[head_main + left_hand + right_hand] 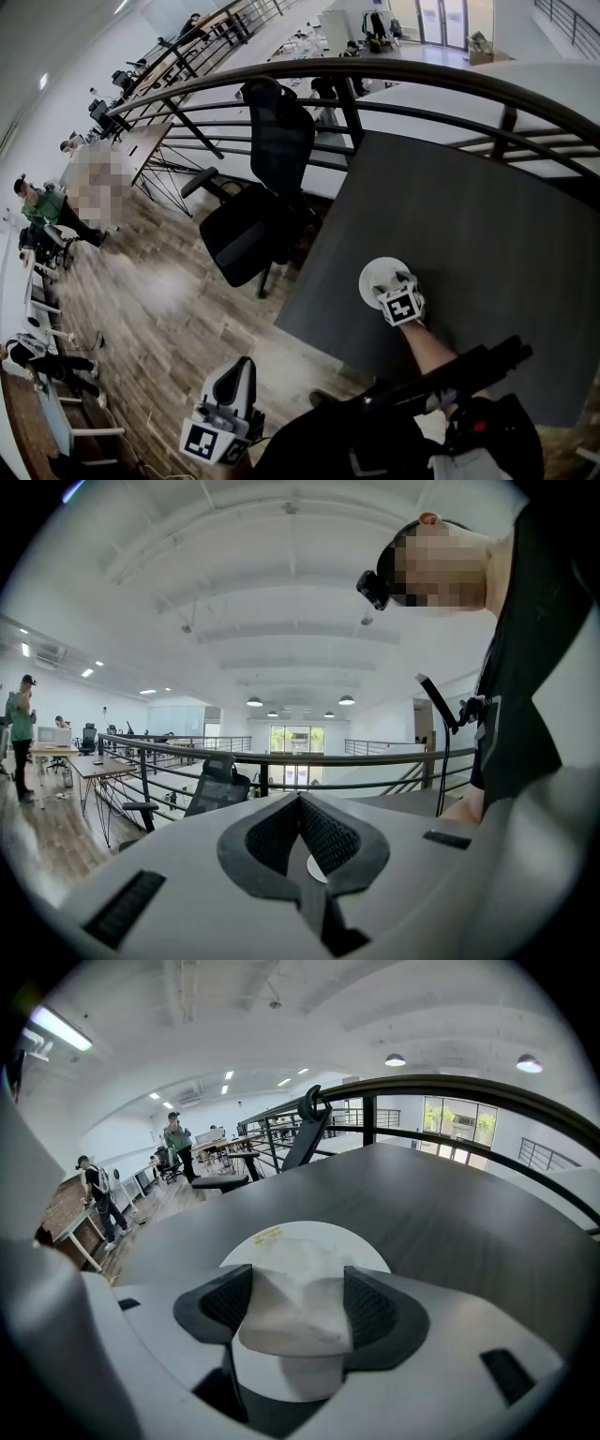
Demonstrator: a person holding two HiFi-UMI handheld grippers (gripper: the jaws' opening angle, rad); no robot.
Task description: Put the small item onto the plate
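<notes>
A dark grey tabletop (487, 216) fills the right of the head view; a black office chair (262, 187) stands on the wooden floor (159, 309) just off its left edge, near the far left corner; a curved black railing (375, 70) runs beyond its far edge; well out from the left edge a person in a green top (42, 204) stands near long desks (98, 761); round ceiling lights (395, 1059) and tall windows (459, 1115) show in the right gripper view.
</notes>
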